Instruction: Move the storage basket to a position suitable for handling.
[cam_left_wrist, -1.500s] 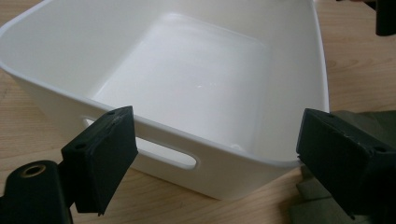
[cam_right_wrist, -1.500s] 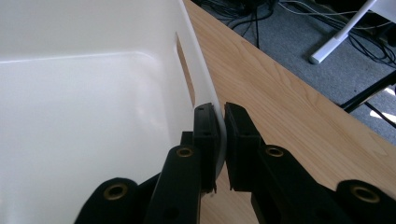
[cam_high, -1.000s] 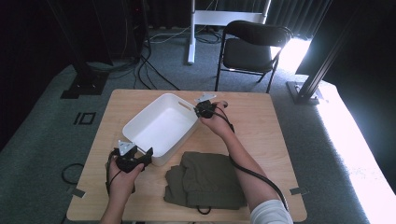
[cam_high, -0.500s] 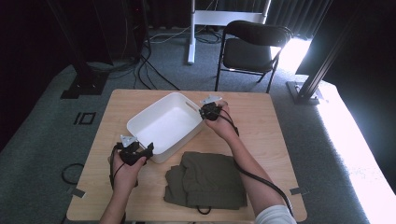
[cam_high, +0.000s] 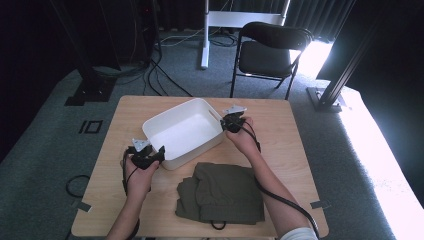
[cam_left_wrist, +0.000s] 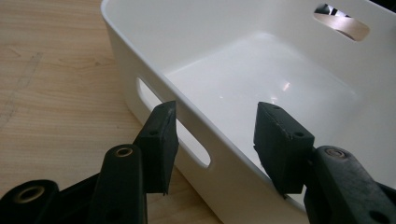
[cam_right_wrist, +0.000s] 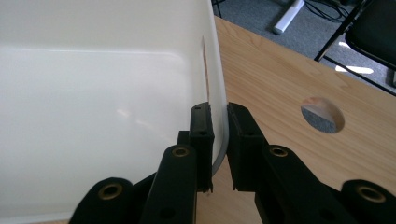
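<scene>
- The left gripper (cam_high: 156, 153) sits near the table's (cam_high: 295, 150) left front edge, at the near end of the white plastic bin (cam_high: 184, 134). Its jaws have just been closing and now straddle the bin's end wall by the handle slot (cam_left_wrist: 175, 128), one pad outside, one over the inside; in the left gripper view a gap shows on both sides, so the wall is not yet pinched.
- The bin stands upright and empty near the middle of the table, skewed to its edges, its far end toward the back edge.
- The right gripper (cam_high: 231, 123) is pressed together on the bin's far wall, pinching the rim (cam_right_wrist: 218, 112) between its pads.
- A folded olive-green garment (cam_high: 222, 192) lies flat by the front edge, just clear of the bin, untouched.
- Judgement: one end is secured, the other grip is almost made. Moving the bin, and perhaps loading the garment, seems left to do.
</scene>
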